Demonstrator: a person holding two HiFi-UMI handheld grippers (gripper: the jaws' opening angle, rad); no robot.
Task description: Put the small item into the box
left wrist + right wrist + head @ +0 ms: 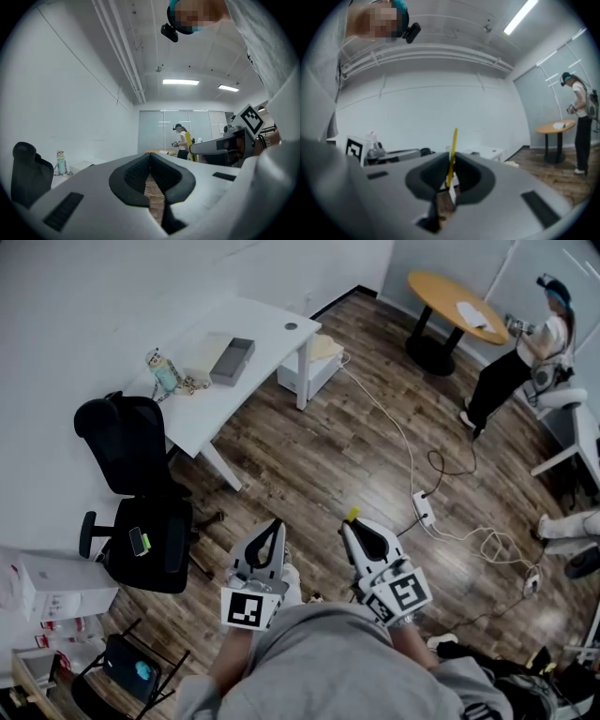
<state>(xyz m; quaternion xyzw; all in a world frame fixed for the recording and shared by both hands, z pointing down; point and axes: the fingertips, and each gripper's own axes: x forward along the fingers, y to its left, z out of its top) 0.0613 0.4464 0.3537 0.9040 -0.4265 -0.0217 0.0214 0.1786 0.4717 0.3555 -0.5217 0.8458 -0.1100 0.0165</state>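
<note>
My right gripper [349, 524] is held in front of my body, shut on a thin yellow item [353, 515]. In the right gripper view the yellow strip [452, 157] stands upright between the closed pads and sticks out above them. My left gripper [275, 529] hangs beside it, shut with nothing in it; its jaws meet in the left gripper view [151, 159]. A grey open box [232, 360] lies on the white table [253, 329] far ahead to the left, well away from both grippers.
A black office chair [141, 493] stands between me and the table. A small figure-like bottle [164, 371] stands near the box. A cable and power strip [424, 509] cross the wooden floor. Another person [525, 352] stands by a round table [457, 298] at the far right.
</note>
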